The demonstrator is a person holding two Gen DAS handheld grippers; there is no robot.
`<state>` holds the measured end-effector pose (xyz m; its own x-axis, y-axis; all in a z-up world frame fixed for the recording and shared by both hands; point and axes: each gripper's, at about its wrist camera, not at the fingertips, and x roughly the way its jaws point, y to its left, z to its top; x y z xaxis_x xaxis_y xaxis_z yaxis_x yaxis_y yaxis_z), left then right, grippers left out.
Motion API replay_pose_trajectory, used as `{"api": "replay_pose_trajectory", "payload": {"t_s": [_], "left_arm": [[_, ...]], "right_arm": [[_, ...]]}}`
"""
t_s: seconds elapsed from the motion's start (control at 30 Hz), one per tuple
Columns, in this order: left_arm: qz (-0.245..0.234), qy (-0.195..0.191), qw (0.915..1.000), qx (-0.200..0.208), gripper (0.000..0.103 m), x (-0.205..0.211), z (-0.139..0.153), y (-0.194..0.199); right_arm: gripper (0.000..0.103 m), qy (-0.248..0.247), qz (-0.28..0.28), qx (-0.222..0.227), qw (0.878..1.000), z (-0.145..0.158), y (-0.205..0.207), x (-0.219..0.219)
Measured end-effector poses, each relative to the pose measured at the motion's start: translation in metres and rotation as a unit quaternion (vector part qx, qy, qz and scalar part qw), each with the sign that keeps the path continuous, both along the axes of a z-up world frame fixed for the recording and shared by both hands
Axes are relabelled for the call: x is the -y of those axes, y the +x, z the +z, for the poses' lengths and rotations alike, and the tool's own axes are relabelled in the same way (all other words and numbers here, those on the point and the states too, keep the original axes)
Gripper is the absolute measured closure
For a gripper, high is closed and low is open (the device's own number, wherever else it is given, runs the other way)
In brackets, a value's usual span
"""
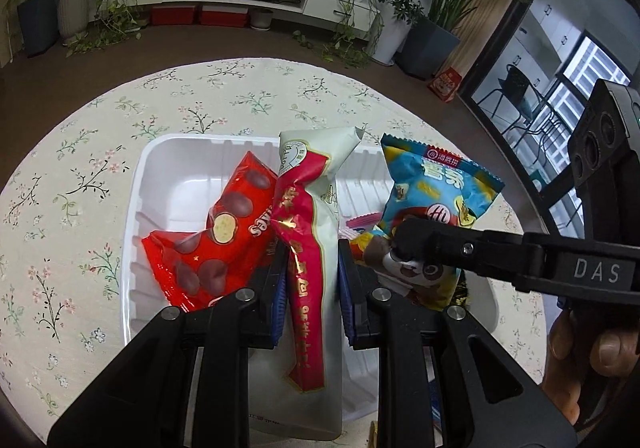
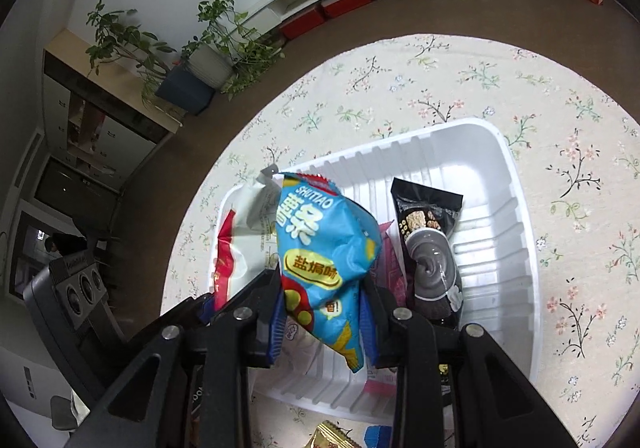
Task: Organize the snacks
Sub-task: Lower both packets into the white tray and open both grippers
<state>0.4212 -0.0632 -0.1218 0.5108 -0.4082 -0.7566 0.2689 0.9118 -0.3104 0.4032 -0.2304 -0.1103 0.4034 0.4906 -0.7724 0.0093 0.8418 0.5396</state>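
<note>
The white-and-red snack packet [image 1: 320,232] stands pinched between the fingers of the left gripper [image 1: 312,280], above the white tray [image 1: 160,176]; a red chocolate packet [image 1: 208,244] lies in the tray just left of those fingers; the blue crisp packet [image 2: 326,260] is clamped between the fingers of the right gripper [image 2: 322,312], also over the tray; a black packet [image 2: 432,248] lies in the tray right of these fingers; the tray rests on a floral tablecloth [image 2: 440,80].

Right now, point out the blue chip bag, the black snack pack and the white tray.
blue chip bag [image 2: 326,248], right wrist view, middle of its front
black snack pack [image 2: 430,240], right wrist view, printed front
white tray [image 2: 516,232], right wrist view, ribbed side wall
</note>
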Motion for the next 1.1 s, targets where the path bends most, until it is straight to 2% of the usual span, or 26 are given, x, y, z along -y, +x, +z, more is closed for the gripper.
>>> {"api": "replay_pose_trajectory", "payload": {"t_s": [0.23, 0.5, 0.7, 0.83, 0.93, 1.0, 1.03, 1.1], "left_arm": [[0.014, 0.006, 0.9998, -0.011, 0.083, 0.002, -0.023, 0.013], [0.023, 0.005, 0.9997, -0.011, 0.082, 0.002, -0.031, 0.022], [0.023, 0.008, 0.9996, -0.016, 0.078, 0.002, -0.03, 0.02], [0.027, 0.009, 0.9995, -0.016, 0.076, 0.0, -0.029, 0.018], [0.028, 0.008, 0.9995, -0.01, 0.071, -0.002, -0.026, 0.003], [0.027, 0.004, 0.9996, -0.006, 0.052, -0.003, -0.023, 0.0], [0.026, 0.001, 0.9997, -0.003, 0.049, -0.003, -0.021, -0.002], [0.024, 0.003, 0.9997, 0.004, 0.042, -0.003, -0.018, -0.005]], "right_arm": [[0.07, -0.015, 0.003, -0.002, 1.0, -0.008, 0.005, -0.007], [0.068, -0.029, 0.006, -0.001, 1.0, -0.01, 0.009, -0.011], [0.063, -0.038, 0.004, 0.003, 0.999, -0.011, 0.007, -0.01], [0.054, -0.045, -0.001, 0.003, 0.999, -0.008, 0.004, -0.007], [0.052, -0.051, -0.003, 0.009, 0.999, -0.005, 0.001, -0.004], [0.048, -0.057, -0.006, 0.013, 0.998, -0.003, 0.0, -0.001], [0.043, -0.059, -0.009, 0.014, 0.998, -0.002, -0.001, 0.0], [0.04, -0.057, -0.013, 0.017, 0.998, 0.0, -0.003, 0.003]]}}
